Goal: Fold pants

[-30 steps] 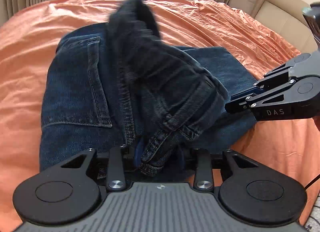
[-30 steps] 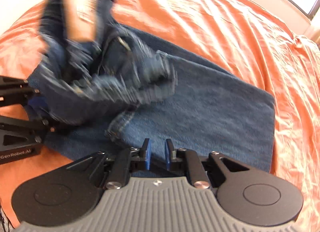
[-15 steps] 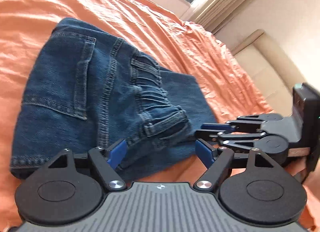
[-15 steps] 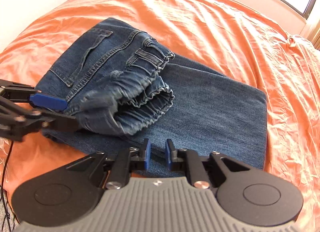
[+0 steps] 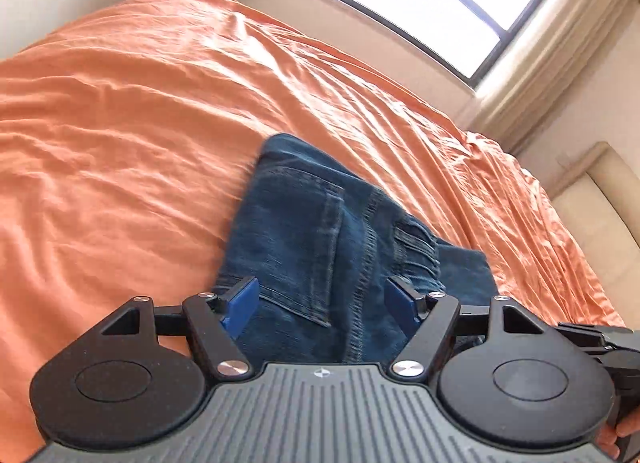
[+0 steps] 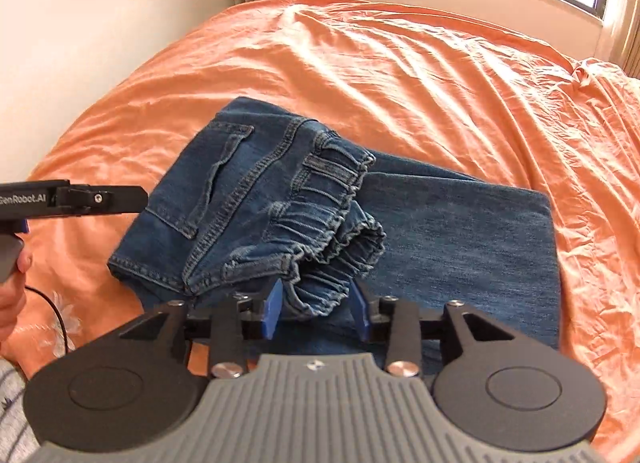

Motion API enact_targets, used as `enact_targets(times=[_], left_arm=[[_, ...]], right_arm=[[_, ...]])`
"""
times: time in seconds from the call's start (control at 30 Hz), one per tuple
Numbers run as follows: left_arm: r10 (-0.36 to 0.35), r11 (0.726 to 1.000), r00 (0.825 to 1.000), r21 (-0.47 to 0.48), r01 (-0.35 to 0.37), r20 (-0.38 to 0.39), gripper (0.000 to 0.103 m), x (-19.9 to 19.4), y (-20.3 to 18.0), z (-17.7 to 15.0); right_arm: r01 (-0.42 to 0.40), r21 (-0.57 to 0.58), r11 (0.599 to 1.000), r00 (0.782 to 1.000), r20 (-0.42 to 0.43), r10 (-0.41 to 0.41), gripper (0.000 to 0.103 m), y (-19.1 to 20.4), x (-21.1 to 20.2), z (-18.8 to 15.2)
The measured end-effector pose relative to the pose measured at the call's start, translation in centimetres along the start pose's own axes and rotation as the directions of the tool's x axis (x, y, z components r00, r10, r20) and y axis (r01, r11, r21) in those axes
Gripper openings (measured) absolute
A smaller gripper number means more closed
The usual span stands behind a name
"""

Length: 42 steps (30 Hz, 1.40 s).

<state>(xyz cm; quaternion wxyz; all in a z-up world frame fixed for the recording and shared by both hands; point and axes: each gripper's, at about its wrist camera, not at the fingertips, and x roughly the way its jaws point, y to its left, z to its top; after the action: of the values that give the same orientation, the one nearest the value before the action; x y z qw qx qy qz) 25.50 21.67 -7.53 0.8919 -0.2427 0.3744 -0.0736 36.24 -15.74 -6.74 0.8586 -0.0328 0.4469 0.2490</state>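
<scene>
Both my left tool (image 5: 322, 305) and right tool (image 6: 316, 309) gape empty, the right just opening, over the pants (image 6: 460, 231), heavy floppy denim best gripped at the thick elastic waistband (image 6: 332, 231)

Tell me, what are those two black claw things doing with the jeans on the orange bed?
A person holds a gripper in each hand and is folding the jeans on the orange bedsheet. The jeans lie folded over, with the waistband part on top. The left gripper is wide open with nothing pinched. The right gripper has just been opening too; the bunched waistband sits between its blue pads but does not look squeezed.
</scene>
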Motion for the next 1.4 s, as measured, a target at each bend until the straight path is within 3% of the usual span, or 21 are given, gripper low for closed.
enact_targets(times=[0.1,0.47,0.63,0.83,1.0,1.1,1.17,1.3,1.4], left_arm=[[0.024,1.000,1.000,-0.015,-0.024,0.006,0.083,0.2,1.6,0.9],[0.045,0.999,0.998,-0.022,-0.046,-0.033,0.083,2.9,4.1,1.7],[0.038,0.999,0.998,-0.023,-0.040,-0.055,0.083,4.4,4.5,1.6],[0.021,1.000,0.998,-0.023,-0.022,-0.066,0.083,5.4,4.2,2.0],[0.020,1.000,0.997,0.010,-0.019,-0.069,0.083,5.4,3.3,2.1],[0.028,1.000,0.997,0.016,-0.027,-0.069,0.083,5.2,2.9,2.1],[0.038,0.999,0.997,0.026,-0.037,-0.073,0.082,5.0,2.6,2.0],[0.057,0.998,0.995,0.044,-0.054,-0.081,0.081,4.0,2.1,1.6],[0.054,0.997,0.996,0.052,-0.050,-0.071,0.079,2.6,1.8,1.5]], right_arm=[[-0.032,0.066,0.997,0.999,0.019,0.031,0.049,0.1,0.8,0.7],[-0.102,0.370,0.923,0.995,0.032,0.097,0.054,-4.7,5.7,2.8],[-0.132,0.500,0.856,0.989,0.004,0.150,0.056,-7.6,8.9,2.3],[-0.216,0.599,0.771,0.971,0.047,0.235,0.056,-9.4,11.0,1.8],[-0.237,0.558,0.795,0.958,-0.003,0.288,0.053,-8.4,9.6,1.4],[-0.251,0.515,0.820,0.950,-0.029,0.309,0.035,-7.4,8.3,0.6],[-0.246,0.489,0.837,0.957,-0.017,0.291,0.010,-7.0,7.3,0.6],[-0.274,0.402,0.874,0.958,0.033,0.285,0.000,-5.9,4.8,1.8],[-0.358,0.307,0.882,0.934,0.091,0.347,0.000,-4.0,1.5,3.0]])
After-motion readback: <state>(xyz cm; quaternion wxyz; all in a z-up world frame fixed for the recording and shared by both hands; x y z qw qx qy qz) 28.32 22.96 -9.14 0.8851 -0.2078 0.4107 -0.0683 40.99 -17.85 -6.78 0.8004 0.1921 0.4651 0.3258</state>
